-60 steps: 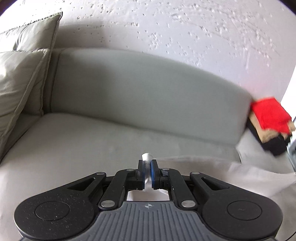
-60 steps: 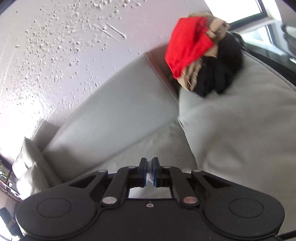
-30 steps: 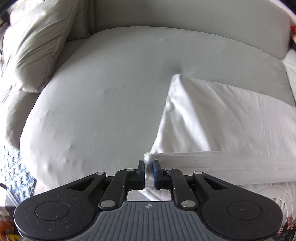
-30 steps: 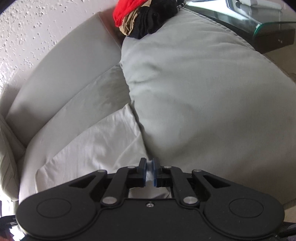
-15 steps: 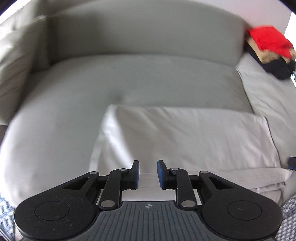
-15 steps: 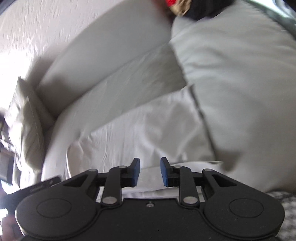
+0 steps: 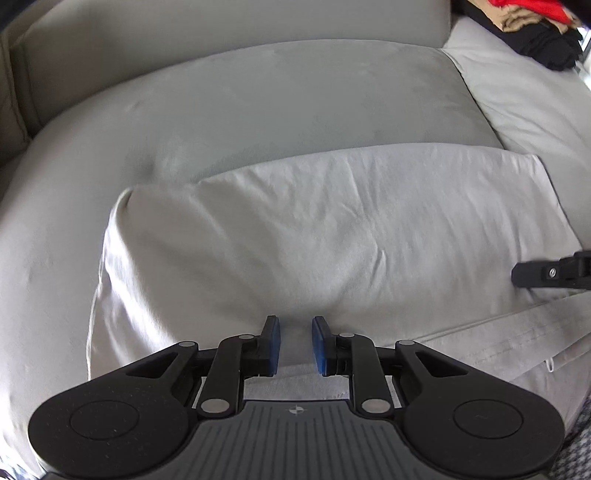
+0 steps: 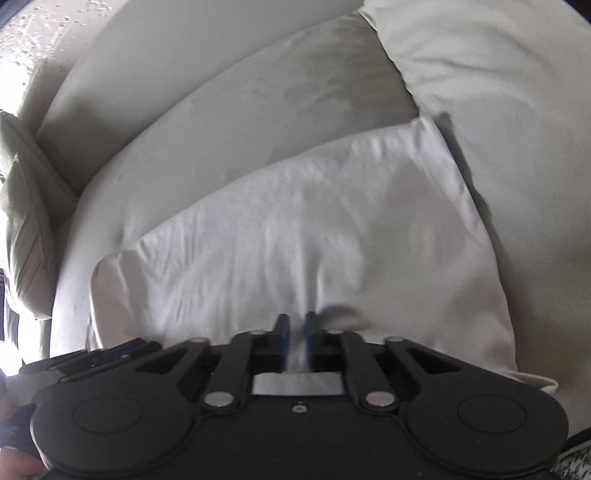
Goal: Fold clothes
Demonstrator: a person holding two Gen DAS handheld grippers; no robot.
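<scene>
Left hand-held gripper [image 7: 294, 345] spread over white garment [image 7: 332, 236]; right hand-held gripper [image 8: 294, 341] blurred, just closed, pinching fold.

white garment [image 7: 332, 229] on grey-beige sofa [image 7: 258, 96]; red, tan, black clothes pile [image 7: 532, 22]

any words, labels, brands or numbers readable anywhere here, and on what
No readable text in either view.
Left gripper: a small round emblem on its ribbed grey body, a symbol and no letters.
White garment: plain, no print or readable tag; a small white tab at its hem is too small to tell.
Pile of clothes: no writing visible.
Sofa: no label visible.
</scene>
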